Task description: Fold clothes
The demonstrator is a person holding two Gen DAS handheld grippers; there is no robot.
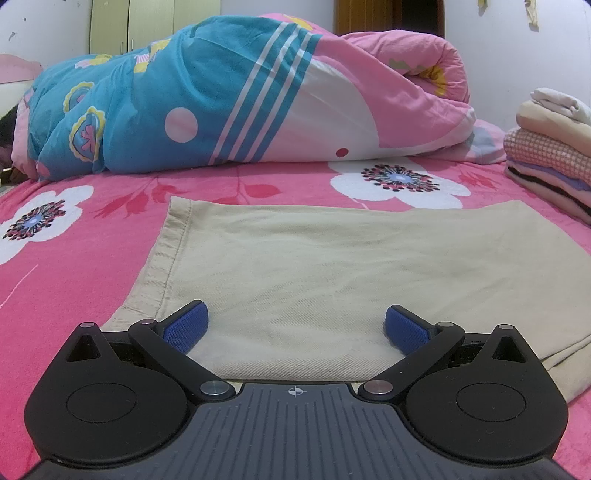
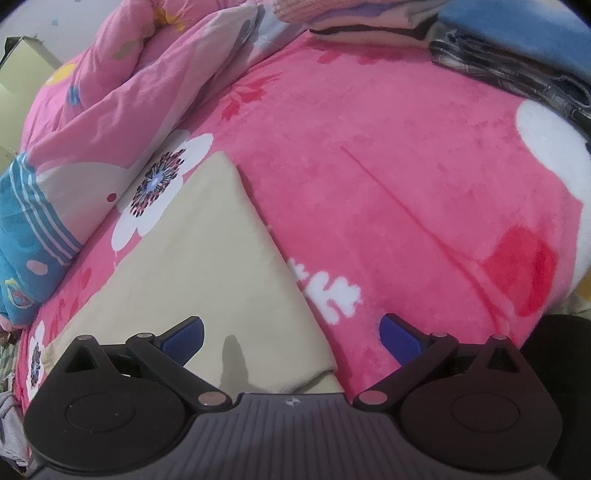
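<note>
A beige garment [image 1: 332, 266] lies flat on the pink flowered bedspread [image 1: 92, 266], folded into a rough rectangle with a stitched hem along its left edge. My left gripper [image 1: 297, 328] hovers low over the garment's near edge, open, its blue pads [image 1: 186, 326] wide apart with nothing between them. In the right wrist view the same beige garment [image 2: 207, 266] stretches away to the upper left. My right gripper [image 2: 291, 338] is open above the garment's near right corner, one pad over the cloth, the other over the bedspread [image 2: 406, 184].
A rolled blue and pink quilt [image 1: 229, 99] lies along the back of the bed. A stack of folded clothes [image 1: 550, 155] sits at the right; in the right wrist view folded clothes [image 2: 354, 26] and dark folded garments [image 2: 517, 70] sit at the top.
</note>
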